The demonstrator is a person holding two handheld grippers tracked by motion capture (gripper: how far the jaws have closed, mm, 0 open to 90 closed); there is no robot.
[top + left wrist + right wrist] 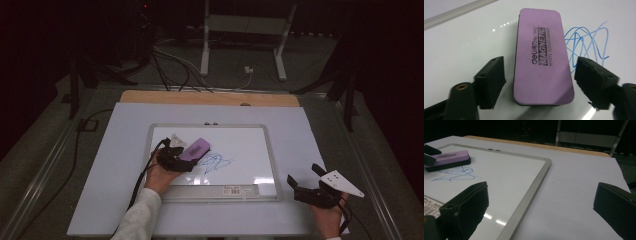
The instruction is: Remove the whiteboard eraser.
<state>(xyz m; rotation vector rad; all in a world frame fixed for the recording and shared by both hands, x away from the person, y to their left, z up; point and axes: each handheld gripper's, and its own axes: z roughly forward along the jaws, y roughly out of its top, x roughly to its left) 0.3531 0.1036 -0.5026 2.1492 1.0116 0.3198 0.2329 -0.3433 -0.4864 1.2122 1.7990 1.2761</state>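
Nearest the person, at about five o'clock on the table [100,210], the right gripper [306,181] rests just off the corner of the whiteboard [267,150] with its jaws spread wide and nothing between them. At about seven o'clock, the left gripper [539,82] sits over the board with its jaws straddling the purple eraser [541,60]. The jaws stand apart from the eraser's long sides, a gap showing on each, so nothing is pinched. The eraser lies flat on the board, its far end pointing toward one o'clock in the high view. Just beyond the eraser, at about three o'clock from it, is the blue scribble [214,162].

The likely risk is a lopsided closure. The eraser sits slightly skewed between the pads [490,80], so one pad may touch first and spin it, or slide it across the slick surface. A magnetic back could also resist lifting, and a shallow grip near the end might then slip off.
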